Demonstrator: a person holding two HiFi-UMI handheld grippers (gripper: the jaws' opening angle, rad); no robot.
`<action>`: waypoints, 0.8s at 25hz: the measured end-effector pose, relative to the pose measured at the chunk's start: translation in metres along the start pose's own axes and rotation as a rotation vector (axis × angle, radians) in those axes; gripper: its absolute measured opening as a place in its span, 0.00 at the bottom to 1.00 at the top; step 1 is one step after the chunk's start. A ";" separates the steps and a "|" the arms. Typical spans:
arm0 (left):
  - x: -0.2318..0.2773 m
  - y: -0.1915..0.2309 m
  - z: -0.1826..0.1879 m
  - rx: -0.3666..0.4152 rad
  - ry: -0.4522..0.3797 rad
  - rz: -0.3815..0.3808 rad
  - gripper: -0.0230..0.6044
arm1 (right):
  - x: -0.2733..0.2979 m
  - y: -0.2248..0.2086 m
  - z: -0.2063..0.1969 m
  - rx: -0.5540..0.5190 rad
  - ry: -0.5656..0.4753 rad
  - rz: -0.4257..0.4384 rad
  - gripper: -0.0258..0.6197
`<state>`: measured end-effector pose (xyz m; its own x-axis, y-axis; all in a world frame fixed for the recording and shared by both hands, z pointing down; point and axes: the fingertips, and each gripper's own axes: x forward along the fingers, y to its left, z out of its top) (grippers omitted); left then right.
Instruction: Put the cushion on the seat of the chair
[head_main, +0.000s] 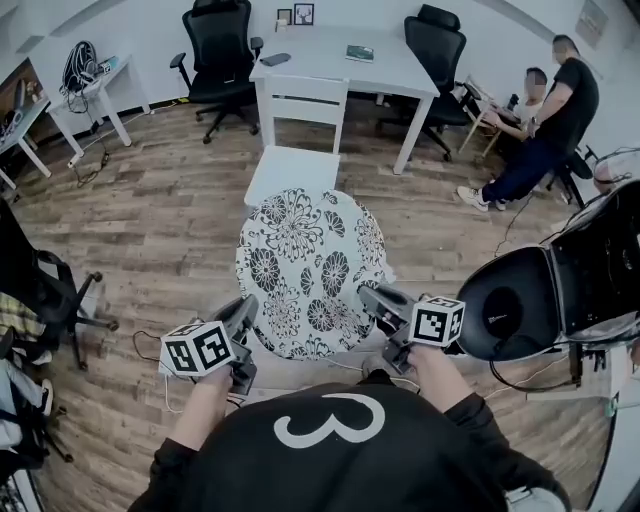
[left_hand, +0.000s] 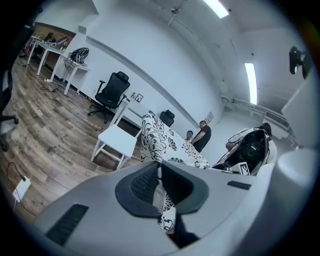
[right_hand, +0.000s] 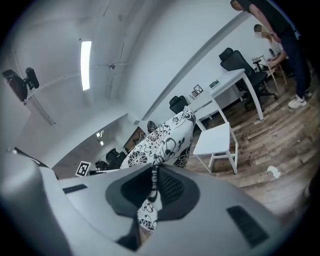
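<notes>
Cushion (head_main: 310, 270), left hand-held gripper (head_main: 245, 306) clamped on it, right hand-held gripper (head_main: 368, 296) likewise, both outstretched

Cool, even light is filling the room, coming from ceiling light strips (left_hand: 251, 82) that are glaring white in both gripper views. The wooden floor (head_main: 150, 230) is catching only faint, soft shadows. The head view is staying sharp, while both gripper views are bending strongly and darkening toward their round edges
</notes>
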<state>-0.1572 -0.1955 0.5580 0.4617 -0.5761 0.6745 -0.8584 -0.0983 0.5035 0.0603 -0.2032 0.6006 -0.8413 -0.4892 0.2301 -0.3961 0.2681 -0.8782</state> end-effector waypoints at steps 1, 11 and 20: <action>0.000 0.000 -0.001 -0.001 -0.001 0.000 0.08 | -0.001 0.000 0.000 0.002 -0.002 0.002 0.07; 0.012 0.000 -0.006 -0.023 0.038 0.012 0.08 | -0.005 -0.012 -0.002 0.063 0.006 -0.008 0.07; -0.030 -0.007 -0.038 -0.033 0.062 0.025 0.08 | -0.024 0.014 -0.038 0.093 0.019 -0.017 0.07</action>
<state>-0.1568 -0.1473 0.5551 0.4543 -0.5263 0.7188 -0.8624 -0.0574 0.5030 0.0609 -0.1562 0.5983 -0.8419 -0.4768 0.2527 -0.3754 0.1811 -0.9090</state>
